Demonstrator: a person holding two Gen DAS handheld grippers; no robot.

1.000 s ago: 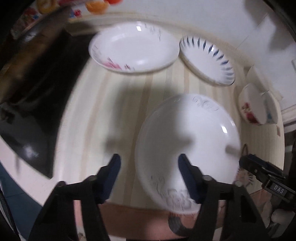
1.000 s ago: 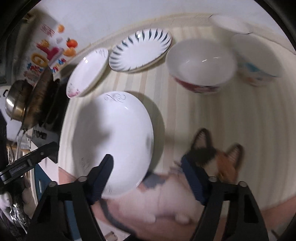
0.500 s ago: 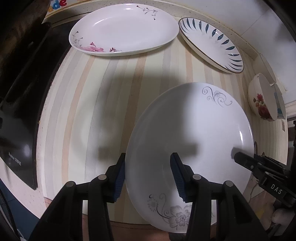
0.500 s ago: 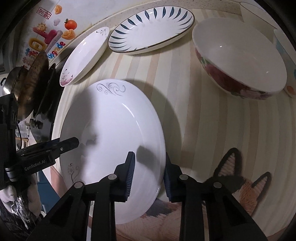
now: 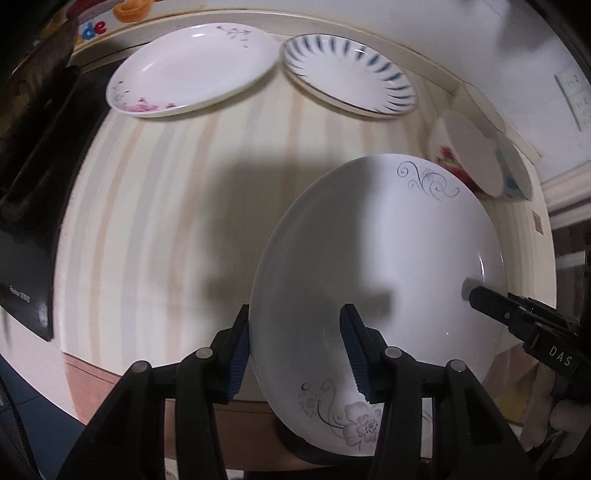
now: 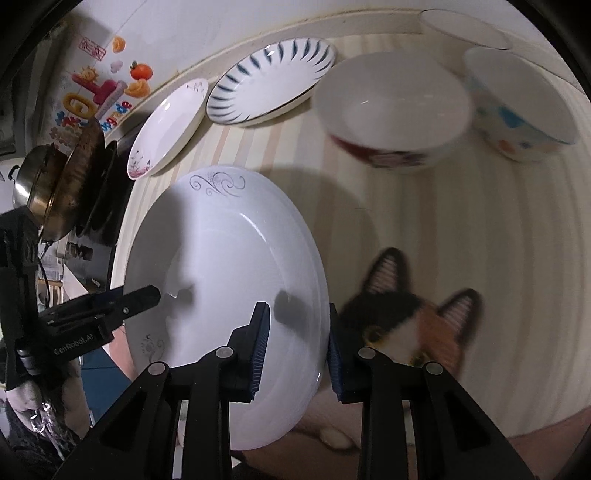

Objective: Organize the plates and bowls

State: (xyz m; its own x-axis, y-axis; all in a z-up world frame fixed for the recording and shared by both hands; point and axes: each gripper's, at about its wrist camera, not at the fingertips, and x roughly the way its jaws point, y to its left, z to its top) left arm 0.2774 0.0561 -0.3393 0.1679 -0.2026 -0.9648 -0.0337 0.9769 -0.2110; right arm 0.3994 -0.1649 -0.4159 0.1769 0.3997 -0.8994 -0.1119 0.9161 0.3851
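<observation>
A large white plate (image 5: 384, 258) with grey flower scrolls hangs tilted just above the striped table mat (image 5: 155, 206), held on both sides. My left gripper (image 5: 297, 350) is shut on its near left rim. My right gripper (image 6: 297, 350) is shut on the opposite rim of the same plate (image 6: 221, 266). Each gripper's black finger shows at the far rim in the other's view. At the back lie a pink-flowered plate (image 5: 192, 70) and a blue-striped plate (image 5: 351, 74). To the right stand a red-flowered bowl (image 6: 391, 110) and a blue-and-orange bowl (image 6: 517, 107).
A black cooktop (image 5: 33, 221) lies along the left, with a metal pot (image 6: 55, 192) on it. A cat-face mat (image 6: 413, 325) lies near the front edge by the right gripper. Another white dish (image 6: 465, 29) sits at the back right against the wall.
Both grippers closed on the large plate's rim. Since then they have carried it a little to the right and off the mat; the other dishes have not moved.
</observation>
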